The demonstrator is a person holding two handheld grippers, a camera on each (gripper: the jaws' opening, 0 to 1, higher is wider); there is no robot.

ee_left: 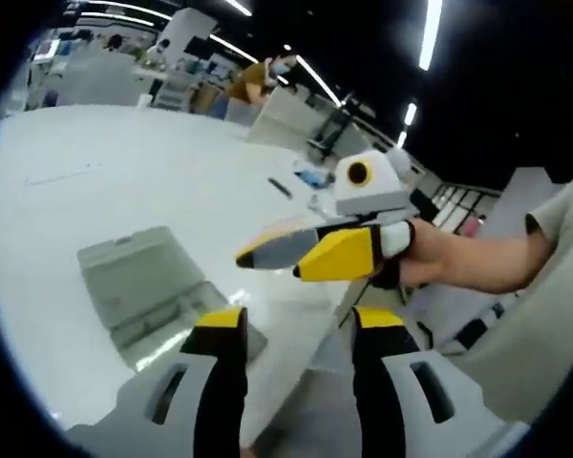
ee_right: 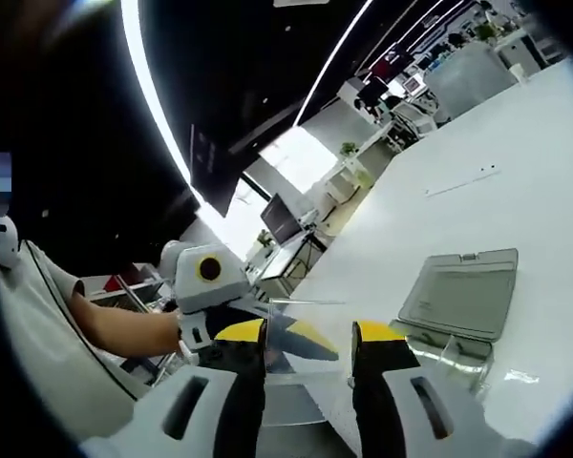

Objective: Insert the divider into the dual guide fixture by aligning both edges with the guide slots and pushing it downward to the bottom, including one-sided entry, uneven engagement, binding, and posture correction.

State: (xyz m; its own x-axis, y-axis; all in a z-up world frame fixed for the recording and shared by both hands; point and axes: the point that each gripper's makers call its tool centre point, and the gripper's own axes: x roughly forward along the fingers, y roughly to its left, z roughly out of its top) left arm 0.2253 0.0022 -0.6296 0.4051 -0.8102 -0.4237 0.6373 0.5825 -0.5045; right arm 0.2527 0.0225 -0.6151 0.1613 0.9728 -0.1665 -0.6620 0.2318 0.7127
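While both tools hover above the white tabletop (ee_left: 124, 181):
Left tool (ee_left: 296, 329): one, jaws apart, empty.
Right tool (ee_right: 307, 336): one, jaws apart, empty.
Grey rectangular plastic fixture (ee_left: 158, 291): one, flat on tabletop.

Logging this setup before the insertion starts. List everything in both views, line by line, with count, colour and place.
Table: one, white, under everything.
Fixture: one, grey with clear parts, flat on the table.
Small items: a few, dark and blue, far table edge; too small to identify.
Person in background: one, brownish top, at a far desk.
Ceiling lights: several, white strips.
Right gripper: yellow-and-grey jaws, together.
Left gripper: yellow-and-black jaws, apart.
Hand: holding the right gripper.
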